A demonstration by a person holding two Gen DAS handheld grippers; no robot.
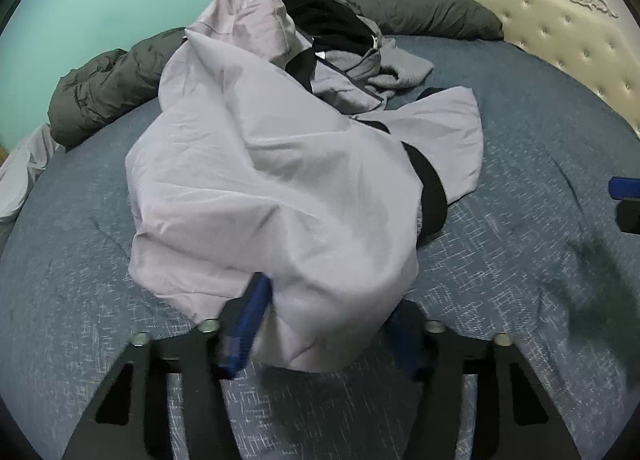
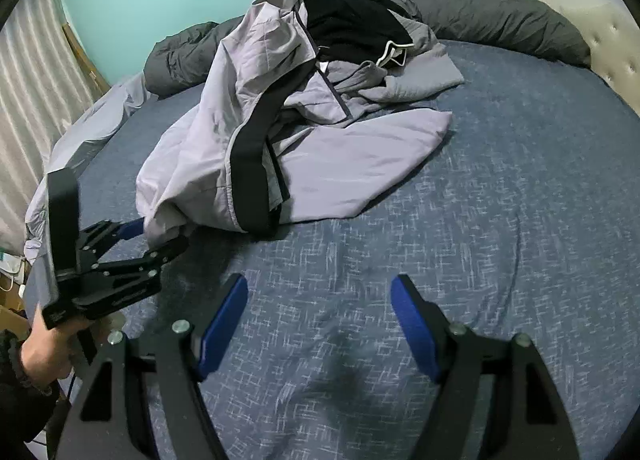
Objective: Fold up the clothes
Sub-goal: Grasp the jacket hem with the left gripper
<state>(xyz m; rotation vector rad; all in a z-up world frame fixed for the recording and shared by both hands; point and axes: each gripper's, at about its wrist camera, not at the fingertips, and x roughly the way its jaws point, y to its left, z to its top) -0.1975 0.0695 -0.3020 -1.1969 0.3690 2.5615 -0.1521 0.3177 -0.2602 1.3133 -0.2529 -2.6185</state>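
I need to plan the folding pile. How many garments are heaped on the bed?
3 visible: a lavender jacket nearest, a grey top behind it, and a black garment on top at the back. More may be hidden underneath.

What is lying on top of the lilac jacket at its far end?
A black garment lies on the lilac jacket, with a grey garment beside it. What lies beneath the pile is covered.

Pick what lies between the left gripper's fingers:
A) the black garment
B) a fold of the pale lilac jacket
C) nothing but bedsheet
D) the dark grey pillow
B: in the left wrist view the left gripper has its blue fingers on either side of a bunched edge of the pale lilac jacket.
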